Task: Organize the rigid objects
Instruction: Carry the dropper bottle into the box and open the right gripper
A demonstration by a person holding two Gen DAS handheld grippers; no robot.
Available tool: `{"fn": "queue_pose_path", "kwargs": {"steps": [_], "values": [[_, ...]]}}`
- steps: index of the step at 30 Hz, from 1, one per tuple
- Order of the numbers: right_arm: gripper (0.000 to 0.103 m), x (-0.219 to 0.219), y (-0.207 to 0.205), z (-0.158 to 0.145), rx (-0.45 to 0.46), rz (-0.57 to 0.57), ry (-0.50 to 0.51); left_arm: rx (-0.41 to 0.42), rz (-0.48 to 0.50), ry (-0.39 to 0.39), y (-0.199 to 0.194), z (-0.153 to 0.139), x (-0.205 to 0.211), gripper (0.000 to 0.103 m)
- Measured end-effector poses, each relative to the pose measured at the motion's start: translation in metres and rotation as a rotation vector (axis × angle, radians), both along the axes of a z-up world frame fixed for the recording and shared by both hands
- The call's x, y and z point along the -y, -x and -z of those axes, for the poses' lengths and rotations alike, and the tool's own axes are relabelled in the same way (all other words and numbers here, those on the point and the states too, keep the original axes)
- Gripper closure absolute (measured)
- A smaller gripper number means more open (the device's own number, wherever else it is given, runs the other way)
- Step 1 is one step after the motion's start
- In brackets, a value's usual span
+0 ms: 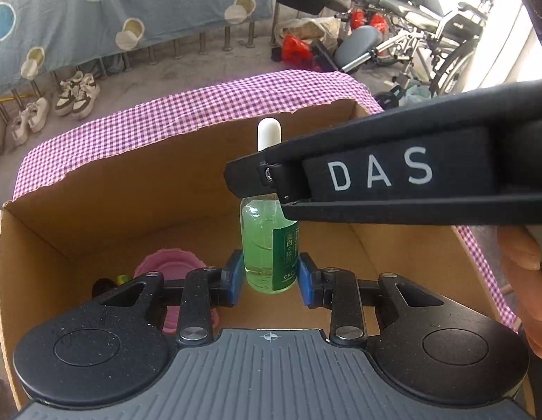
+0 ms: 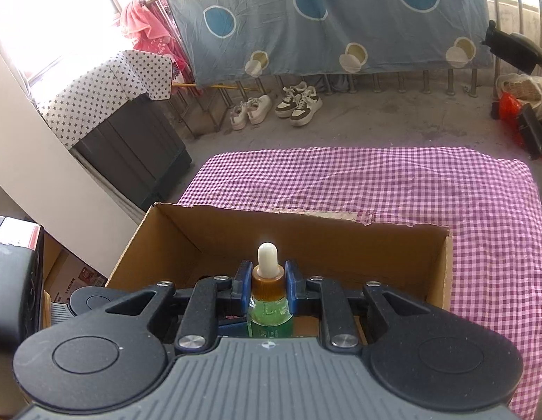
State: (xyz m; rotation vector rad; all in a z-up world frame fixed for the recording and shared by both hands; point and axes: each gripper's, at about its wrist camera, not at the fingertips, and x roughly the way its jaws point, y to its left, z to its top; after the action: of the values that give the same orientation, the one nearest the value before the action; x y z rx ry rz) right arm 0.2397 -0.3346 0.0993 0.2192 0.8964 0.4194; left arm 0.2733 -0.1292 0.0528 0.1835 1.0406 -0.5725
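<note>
Both hand-held grippers were clamped on the same dropper bottle (image 1: 269, 245) of green liquid, which stood upright over the open cardboard box (image 1: 113, 210). The left hand-held gripper (image 1: 269, 278) had its blue pads (image 1: 233, 276) pressed against the lower glass body, on either side of the green label. The right hand-held gripper (image 2: 267, 285) pinched the bottle higher up, its pads (image 2: 292, 281) closed on the brown collar just below the white rubber bulb (image 2: 267, 257); in the left wrist view its black fingers crossed in front of the bottle's neck from the right, with part of a person's hand (image 1: 526, 280) at the right edge. Whether the bottle's base touched the box floor could not be told. A pink round item (image 1: 167, 262) lay in the box to the left of the bottle, partly hidden. The box sat on a surface covered with a purple checked cloth (image 2: 410, 189). Beyond it, pairs of shoes (image 2: 298, 105) stood on the floor below a hanging blue sheet (image 2: 323, 17) with circles.
</note>
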Motion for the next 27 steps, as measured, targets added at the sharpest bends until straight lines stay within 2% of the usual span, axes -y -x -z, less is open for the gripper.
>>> {"fn": "queue_pose_path", "kwargs": {"steps": [6, 14, 17, 21, 27], "values": [[0.081, 0.004, -0.034, 0.024, -0.039, 0.014, -0.003, -0.064, -0.054, -0.012, -0.032, 0.018, 0.001, 0.071], [0.081, -0.009, -0.041, 0.046, -0.064, -0.005, 0.040, -0.112, -0.088, -0.012, -0.042, 0.029, -0.005, 0.064], [0.080, -0.010, -0.040, 0.046, -0.064, -0.007, 0.034, -0.109, -0.086, -0.016, -0.039, 0.027, -0.003, 0.062], [0.077, -0.008, -0.041, 0.043, -0.107, -0.013, -0.024, -0.079, -0.106, -0.008, -0.036, 0.020, -0.004, 0.060], [0.072, -0.003, -0.033, 0.031, -0.114, 0.021, -0.052, -0.049, -0.100, 0.004, -0.026, 0.007, -0.005, 0.051]]}}
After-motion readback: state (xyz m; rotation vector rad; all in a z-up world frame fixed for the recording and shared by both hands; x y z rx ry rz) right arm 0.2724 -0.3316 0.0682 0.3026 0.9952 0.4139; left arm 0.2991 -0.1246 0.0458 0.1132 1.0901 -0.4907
